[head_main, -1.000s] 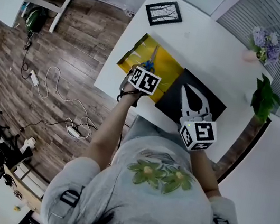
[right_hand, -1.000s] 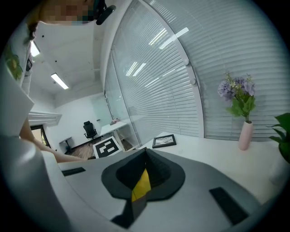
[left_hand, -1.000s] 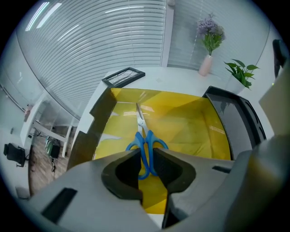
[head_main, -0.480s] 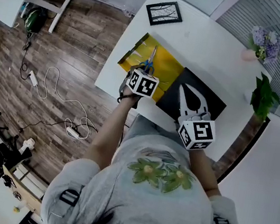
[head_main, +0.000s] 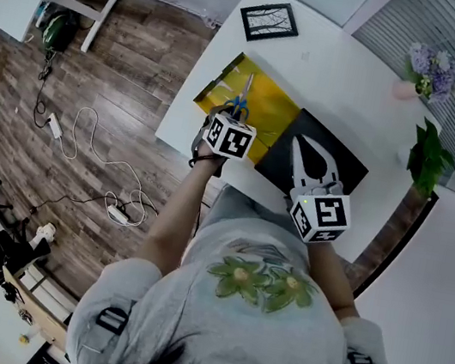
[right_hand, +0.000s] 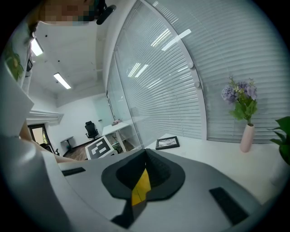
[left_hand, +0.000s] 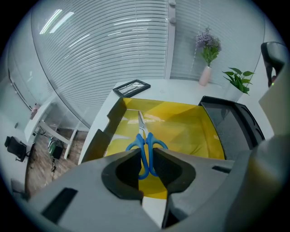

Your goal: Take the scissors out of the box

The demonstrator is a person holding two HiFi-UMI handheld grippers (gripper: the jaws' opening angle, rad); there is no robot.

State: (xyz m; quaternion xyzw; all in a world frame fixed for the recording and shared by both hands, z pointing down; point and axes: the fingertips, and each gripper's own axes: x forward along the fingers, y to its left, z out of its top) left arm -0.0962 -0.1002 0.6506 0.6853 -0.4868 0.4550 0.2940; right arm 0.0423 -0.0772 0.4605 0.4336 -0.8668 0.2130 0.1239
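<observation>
White table [head_main: 342, 75]; scissors [left_hand: 146, 147] clear of box [left_hand: 190, 129] walls

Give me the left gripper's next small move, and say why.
Probably lower the left gripper slightly: its jaws stand apart above the blue handles of the scissors, which lie flat in the yellow box, not yet gripped.

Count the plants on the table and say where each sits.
2. The purple flowers in a pink vase stand at the far right corner; the green leafy plant stands beside them, nearer the person. None seems hidden.
</observation>
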